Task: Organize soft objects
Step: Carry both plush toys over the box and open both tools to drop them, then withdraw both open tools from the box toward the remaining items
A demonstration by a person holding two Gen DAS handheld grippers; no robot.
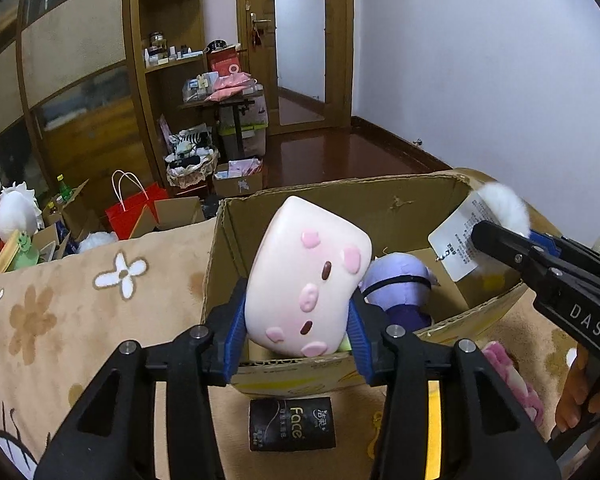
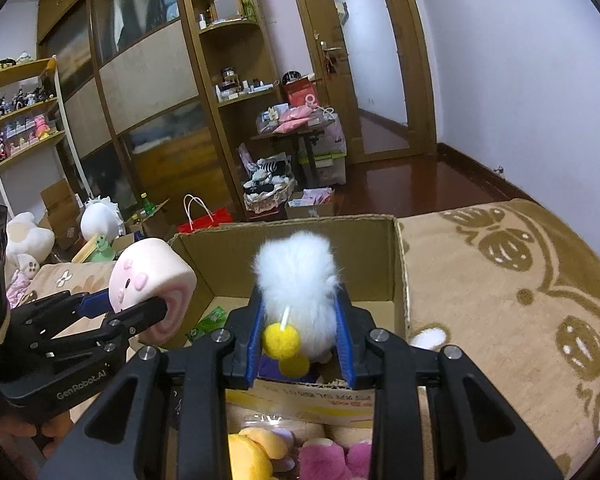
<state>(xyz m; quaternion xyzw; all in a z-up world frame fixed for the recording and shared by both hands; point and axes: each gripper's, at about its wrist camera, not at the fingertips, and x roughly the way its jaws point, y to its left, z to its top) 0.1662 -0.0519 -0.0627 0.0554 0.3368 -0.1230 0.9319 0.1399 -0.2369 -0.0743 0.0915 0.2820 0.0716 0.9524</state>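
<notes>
Over the open cardboard box (image 1: pixel 400 208), the left gripper (image 1: pixel 296 320) jaws are clamped on the pink plush roll (image 1: pixel 308 276), long axis pointing away. Beside it, the right gripper (image 2: pixel 300 340) jaws grip the white fluffy toy (image 2: pixel 296 276), directly above the box interior

Both views are evenly lit by soft indoor light, a little dim and cool, with no hard shadows. The dark floor (image 1: pixel 340 156) far off shows a glossy sheen, and the far doorway (image 2: pixel 374 60) is brighter than the room. Fisheye bending curves the cabinet (image 1: pixel 72 80) and walls, and black corners ring each frame. Near gripper bodies look slightly soft; mid-distance is sharp.
</notes>
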